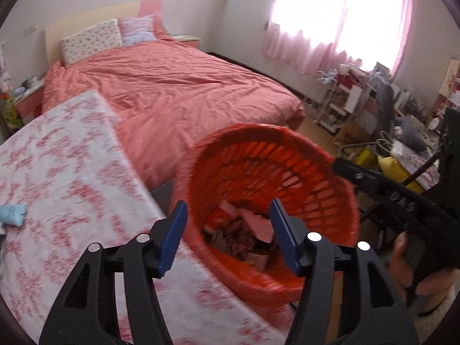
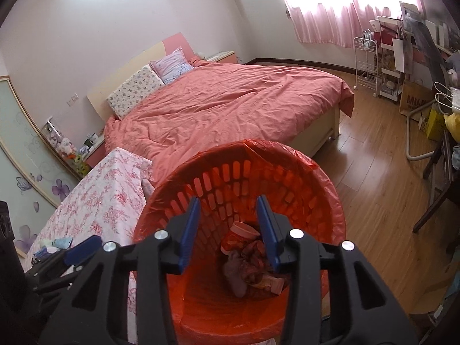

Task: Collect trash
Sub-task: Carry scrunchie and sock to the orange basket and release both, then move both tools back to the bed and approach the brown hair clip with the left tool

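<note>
The left hand-held gripper [image 1: 228, 235] and the right hand-held gripper [image 2: 228, 230] are both hanging over the orange bin [image 2: 316, 189] with jaws spread — nothing between them. Trash [image 2: 250, 261] is lying at the bin's bottom — the floral-clothed table [image 2: 106, 198] is standing just beside the bin, the bed [image 2: 230, 100] beyond.

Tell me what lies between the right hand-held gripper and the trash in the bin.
Nothing: right hand-held gripper stands open above the trash in the orange bin, shown in the right wrist view.
</note>
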`<state>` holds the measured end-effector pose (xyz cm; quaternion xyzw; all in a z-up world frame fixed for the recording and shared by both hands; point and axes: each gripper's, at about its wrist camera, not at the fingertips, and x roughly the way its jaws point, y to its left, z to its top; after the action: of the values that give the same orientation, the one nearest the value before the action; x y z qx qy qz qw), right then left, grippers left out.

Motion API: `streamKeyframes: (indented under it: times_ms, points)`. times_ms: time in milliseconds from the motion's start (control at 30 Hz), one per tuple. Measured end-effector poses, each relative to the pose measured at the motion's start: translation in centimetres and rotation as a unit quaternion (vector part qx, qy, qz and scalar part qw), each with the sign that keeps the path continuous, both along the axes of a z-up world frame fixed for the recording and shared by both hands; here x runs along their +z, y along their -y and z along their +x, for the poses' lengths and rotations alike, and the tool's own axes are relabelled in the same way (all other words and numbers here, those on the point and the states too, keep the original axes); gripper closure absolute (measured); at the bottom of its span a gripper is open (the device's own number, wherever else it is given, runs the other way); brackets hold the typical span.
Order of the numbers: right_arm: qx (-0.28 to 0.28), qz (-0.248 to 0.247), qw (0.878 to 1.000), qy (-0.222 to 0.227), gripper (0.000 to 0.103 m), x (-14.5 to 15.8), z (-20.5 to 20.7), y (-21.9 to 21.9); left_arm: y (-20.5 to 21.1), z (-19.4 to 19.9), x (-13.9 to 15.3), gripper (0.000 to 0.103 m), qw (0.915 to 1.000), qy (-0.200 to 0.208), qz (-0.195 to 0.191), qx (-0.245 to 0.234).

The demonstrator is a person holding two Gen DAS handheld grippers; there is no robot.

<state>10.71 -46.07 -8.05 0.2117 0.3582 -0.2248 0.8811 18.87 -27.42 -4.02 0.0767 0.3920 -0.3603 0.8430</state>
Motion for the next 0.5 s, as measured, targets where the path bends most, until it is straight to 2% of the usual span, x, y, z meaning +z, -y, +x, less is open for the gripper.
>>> streamKeyframes:
  times_ms: [67, 167, 300, 500]
  points:
    - [0.003, -0.016, 1.0, -0.004, 0.057, 0.1, 0.2, -0.8, -1.6, -0.1, 0.1, 0.035, 0.9996, 0.016, 0.01, 0.02]
    - [0.017, -0.043, 0.999, -0.011, 0.054, 0.4, 0.6, -2.7, -4.5, 0.0, 0.2, 0.032, 0.9975, 0.04, 0.029, 0.049]
    - [0.047, -0.062, 0.997, -0.02, 0.054, 0.5, 1.5, -5.6, -9.0, 0.3, 0.6, 0.032, 0.9937, 0.052, 0.039, 0.091]
    - [0.102, -0.066, 0.992, -0.033, 0.054, 0.0, 3.4, -10.9, -16.9, 0.9, 1.0, 0.032, 0.9825, 0.052, 0.046, 0.173]
